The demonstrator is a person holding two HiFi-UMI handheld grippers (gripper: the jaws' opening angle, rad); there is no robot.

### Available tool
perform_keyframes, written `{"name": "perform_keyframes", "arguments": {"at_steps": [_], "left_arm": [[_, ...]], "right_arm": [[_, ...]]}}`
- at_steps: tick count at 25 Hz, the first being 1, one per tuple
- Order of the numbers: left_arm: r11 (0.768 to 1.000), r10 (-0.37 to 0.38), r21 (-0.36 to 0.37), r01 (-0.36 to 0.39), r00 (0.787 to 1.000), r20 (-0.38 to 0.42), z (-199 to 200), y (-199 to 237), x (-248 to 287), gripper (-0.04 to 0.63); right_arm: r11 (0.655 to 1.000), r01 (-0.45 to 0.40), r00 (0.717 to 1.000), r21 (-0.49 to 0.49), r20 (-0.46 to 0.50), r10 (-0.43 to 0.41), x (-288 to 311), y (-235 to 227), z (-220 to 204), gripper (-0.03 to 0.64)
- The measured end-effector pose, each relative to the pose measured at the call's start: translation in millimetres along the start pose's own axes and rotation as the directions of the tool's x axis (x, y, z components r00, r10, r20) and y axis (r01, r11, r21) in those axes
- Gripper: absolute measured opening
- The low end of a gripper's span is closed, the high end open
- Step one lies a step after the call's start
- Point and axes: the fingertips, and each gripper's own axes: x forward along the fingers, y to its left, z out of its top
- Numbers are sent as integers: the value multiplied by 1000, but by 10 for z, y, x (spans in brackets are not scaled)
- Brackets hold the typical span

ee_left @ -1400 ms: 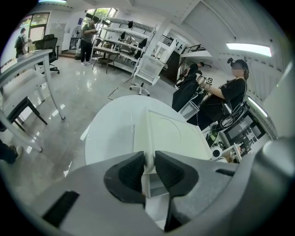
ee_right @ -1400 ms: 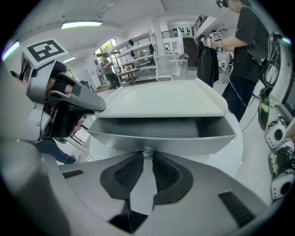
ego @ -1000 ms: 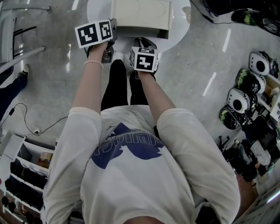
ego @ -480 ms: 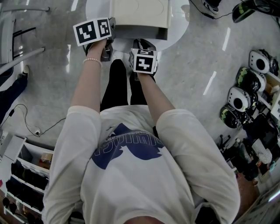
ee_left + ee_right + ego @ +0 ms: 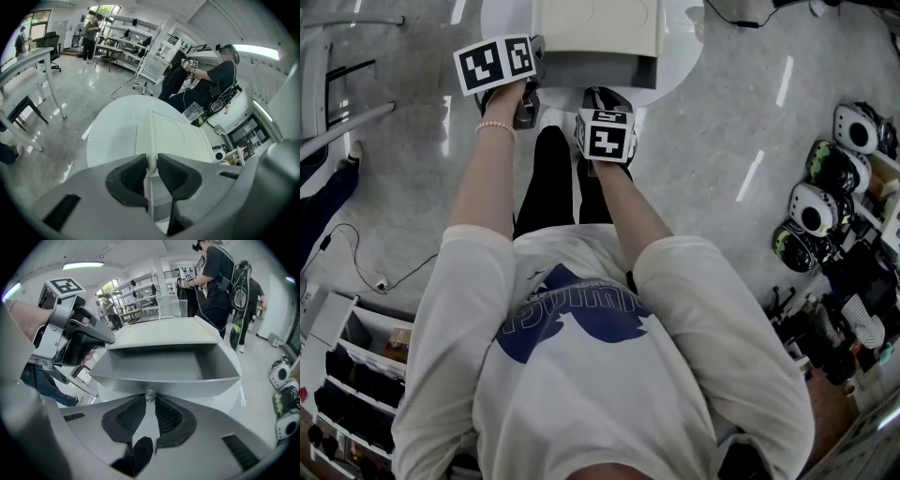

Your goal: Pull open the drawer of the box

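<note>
A cream box (image 5: pixel 600 28) stands on a round white table (image 5: pixel 684 56), and its grey drawer (image 5: pixel 600 67) is pulled out toward me. My left gripper (image 5: pixel 534 73) is shut on the box's near left edge (image 5: pixel 151 161), its pads pressing on both sides of the rim. My right gripper (image 5: pixel 600 94) is shut on the small metal knob (image 5: pixel 149 396) at the middle of the drawer front (image 5: pixel 164 383). In the right gripper view the drawer's inside (image 5: pixel 159 364) shows nothing in it, and the left gripper (image 5: pixel 101 336) is at the box's left corner.
A clear plastic container (image 5: pixel 193 111) sits at the table's far edge. Helmets (image 5: pixel 811 220) lie on the floor to my right, and a shelf unit (image 5: pixel 347 375) is at the lower left. People (image 5: pixel 220 277) stand beyond the table, among desks and racks.
</note>
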Motion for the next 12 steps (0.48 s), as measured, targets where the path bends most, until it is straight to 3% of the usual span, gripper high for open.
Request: {"name": "perform_keyframes", "arguments": {"at_steps": [12], "left_arm": [[1000, 3, -7, -3, 1000, -1, 18, -8, -46, 84]], "right_arm": [[1000, -1, 1000, 12, -5, 1, -92, 41, -83, 58]]}}
